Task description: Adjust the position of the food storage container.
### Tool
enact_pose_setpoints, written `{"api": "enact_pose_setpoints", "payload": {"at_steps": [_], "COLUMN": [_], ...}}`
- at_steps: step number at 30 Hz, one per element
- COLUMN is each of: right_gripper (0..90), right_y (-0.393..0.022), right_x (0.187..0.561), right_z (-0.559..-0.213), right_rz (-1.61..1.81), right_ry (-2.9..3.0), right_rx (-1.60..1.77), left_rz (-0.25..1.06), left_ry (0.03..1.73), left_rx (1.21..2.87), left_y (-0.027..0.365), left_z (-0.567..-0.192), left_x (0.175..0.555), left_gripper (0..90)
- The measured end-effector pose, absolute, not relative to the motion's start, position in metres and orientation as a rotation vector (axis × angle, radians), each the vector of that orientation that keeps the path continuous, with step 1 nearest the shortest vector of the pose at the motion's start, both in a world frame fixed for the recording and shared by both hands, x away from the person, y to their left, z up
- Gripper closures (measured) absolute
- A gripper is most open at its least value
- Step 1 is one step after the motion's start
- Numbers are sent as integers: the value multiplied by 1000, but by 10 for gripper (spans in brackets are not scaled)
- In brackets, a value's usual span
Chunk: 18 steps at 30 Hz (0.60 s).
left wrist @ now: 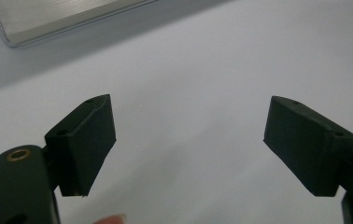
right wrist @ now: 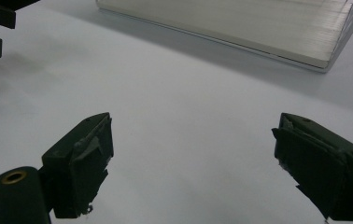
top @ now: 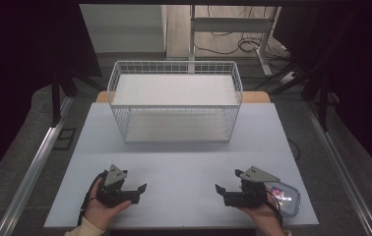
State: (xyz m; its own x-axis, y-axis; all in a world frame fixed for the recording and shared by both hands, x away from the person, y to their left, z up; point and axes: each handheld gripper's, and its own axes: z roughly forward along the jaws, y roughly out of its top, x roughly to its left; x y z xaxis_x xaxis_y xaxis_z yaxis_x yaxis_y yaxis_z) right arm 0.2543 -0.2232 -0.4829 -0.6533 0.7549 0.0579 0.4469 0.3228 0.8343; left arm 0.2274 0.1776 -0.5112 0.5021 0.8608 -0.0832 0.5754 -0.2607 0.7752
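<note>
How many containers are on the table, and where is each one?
2. A white wire basket stands at the far middle of the table. A small clear plastic container lies at the near right edge, partly hidden behind the right tool.

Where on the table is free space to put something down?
Bare table lies between the wire basket and the left gripper and right gripper. The near right corner is crowded by a clear container.

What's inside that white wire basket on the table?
The white wire basket holds a flat white shelf board near its top, with nothing on it. Below it the basket's pale floor looks bare through the wires, though the board hides its far part.
</note>
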Motion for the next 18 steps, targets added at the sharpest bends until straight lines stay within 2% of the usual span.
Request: {"api": "enact_pose_setpoints", "payload": {"at_steps": [11, 17, 18], "right_gripper": [152, 188, 218], "right_y": [-221, -222, -223], "right_x": [254, 255, 256], "right_z": [-485, -486, -483], "right_rz": [1223, 1211, 1215], "right_ry": [2282, 2297, 2302], "right_rx": [1048, 1049, 1043], "left_rz": [477, 477, 480], "left_ry": [1181, 1186, 1185], "left_rx": [1961, 1968, 1967], "left_y": [177, 176, 175], "left_z": [-512, -514, -513], "left_x": [227, 228, 227], "left_gripper": [153, 145, 145]}}
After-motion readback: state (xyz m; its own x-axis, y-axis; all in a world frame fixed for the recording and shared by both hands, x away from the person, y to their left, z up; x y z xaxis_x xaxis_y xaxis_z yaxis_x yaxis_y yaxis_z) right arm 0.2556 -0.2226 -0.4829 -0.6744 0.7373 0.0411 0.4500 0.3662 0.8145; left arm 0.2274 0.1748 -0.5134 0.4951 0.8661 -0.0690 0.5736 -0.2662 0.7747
